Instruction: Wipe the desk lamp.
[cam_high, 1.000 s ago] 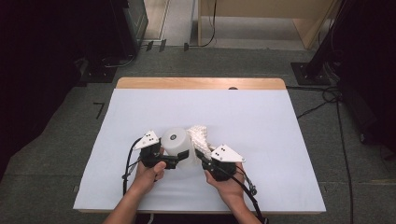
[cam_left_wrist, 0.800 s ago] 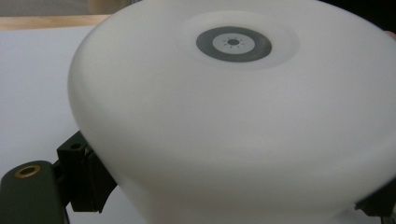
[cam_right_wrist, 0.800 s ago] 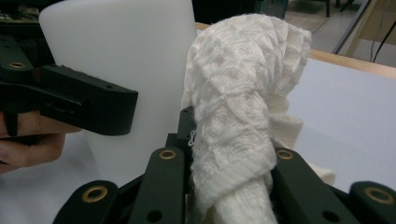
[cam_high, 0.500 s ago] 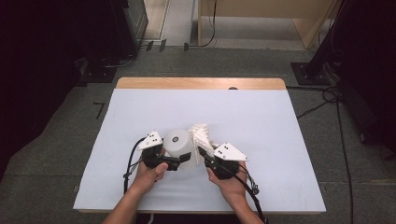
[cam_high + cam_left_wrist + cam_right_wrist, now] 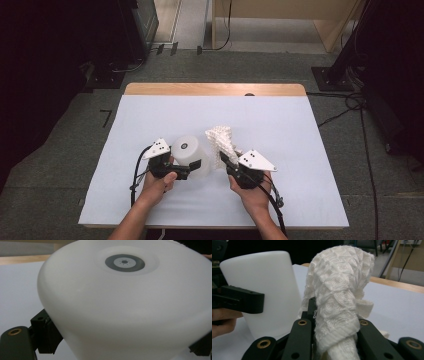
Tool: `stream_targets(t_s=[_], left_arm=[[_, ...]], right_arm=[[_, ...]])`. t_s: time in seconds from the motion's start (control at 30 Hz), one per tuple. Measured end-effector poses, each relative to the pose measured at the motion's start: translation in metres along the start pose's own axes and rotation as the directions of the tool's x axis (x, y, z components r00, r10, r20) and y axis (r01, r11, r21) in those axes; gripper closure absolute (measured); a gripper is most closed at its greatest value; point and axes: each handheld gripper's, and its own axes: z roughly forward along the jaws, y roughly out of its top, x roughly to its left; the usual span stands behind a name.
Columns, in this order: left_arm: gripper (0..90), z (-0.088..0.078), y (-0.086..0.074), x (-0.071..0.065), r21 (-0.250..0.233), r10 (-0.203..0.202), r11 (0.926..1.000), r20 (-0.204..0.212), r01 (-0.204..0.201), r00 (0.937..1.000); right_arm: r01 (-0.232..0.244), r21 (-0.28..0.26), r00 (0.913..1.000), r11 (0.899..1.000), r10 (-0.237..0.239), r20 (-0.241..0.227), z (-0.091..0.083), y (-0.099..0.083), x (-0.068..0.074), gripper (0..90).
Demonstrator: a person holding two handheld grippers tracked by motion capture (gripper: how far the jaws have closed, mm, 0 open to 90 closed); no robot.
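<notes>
High view: a person's two hands are coming in from the bottom edge, each one holding a gripper over a pale sheet [image 5: 150,120] that is covering the table [image 5: 215,89].
Left gripper [image 5: 196,164]: it is lying level near the front middle of the sheet, pointing toward the person's right, with its jaws gripping a white container [image 5: 191,156] from both sides.
White container: it is standing upside down on the sheet, wider at the bottom, showing a small grey ring on its upturned base; in the left gripper view [image 5: 130,315] it is sitting between the black jaw at lower left and the one at lower right.
Right gripper [image 5: 226,156]: it is pointing away from the person and toward the container, with its jaws pressed in on a knitted cloth [image 5: 221,141].
Knitted cloth: white and diamond-textured, it is sticking up out of the right jaws as a bunched roll just beside the container; in the right gripper view [image 5: 339,295] its top is drooping over and its lower part is being squeezed between the two jaws.
Gap: whether cloth and container are touching, I cannot tell.
</notes>
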Motion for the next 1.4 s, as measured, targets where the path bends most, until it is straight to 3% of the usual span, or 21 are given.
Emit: stream_targets(t_s=[0.17,0.27,0.57,0.67,0.9,1.0,1.13,1.3,1.4], left_arm=[[8.7,0.005,-0.002,-0.004,0.026,0.012,0.9996,0.017,-0.013,0.9998],[8.7,0.009,-0.003,-0.007,0.05,0.027,0.9984,0.022,-0.028,0.9994],[8.7,0.02,-0.006,-0.021,0.111,0.088,0.9897,0.019,-0.09,0.9959],[8.7,0.017,-0.004,-0.019,0.096,0.09,0.9913,0.008,-0.09,0.9959],[8.7,-0.001,0.004,-0.006,-0.006,0.031,0.9995,-0.019,-0.031,0.9993],[8.7,-0.002,0.004,-0.003,0.001,0.018,0.9998,-0.018,-0.018,0.9997],[8.7,0.004,0.002,-0.007,0.036,0.044,0.9984,-0.01,-0.044,0.999],[8.7,0.015,-0.003,-0.015,0.094,0.101,0.9906,-0.02,-0.099,0.9947],[8.7,0.016,-0.003,-0.019,0.086,0.124,0.9892,-0.061,-0.118,0.9905]], right_arm=[[0.039,0.03,0.9984,0.999,-0.038,-0.042,0.009,-0.006,0.014,76.2],[0.069,0.037,0.9974,0.997,-0.068,-0.024,0.011,-0.007,0.02,76.2],[0.08,-0.035,0.9967,0.996,-0.08,-0.01,-0.002,0.005,0.016,76.1],[0.078,-0.033,0.9968,0.996,-0.079,-0.013,-0.002,0.004,0.017,76.0],[0.066,0.047,0.9972,0.997,-0.065,-0.038,0.013,-0.012,0.02,76.0],[0.061,0.067,0.9972,0.996,-0.058,-0.048,0.018,-0.016,0.022,76.0],[0.059,0.055,0.9976,0.997,-0.057,-0.04,0.015,-0.013,0.021,76.0],[0.052,0.011,0.9981,0.999,-0.052,-0.034,0.006,-0.003,0.018,75.9],[0.053,-0.013,0.9981,0.998,-0.054,-0.03,0.001,0.001,0.015,75.7]])
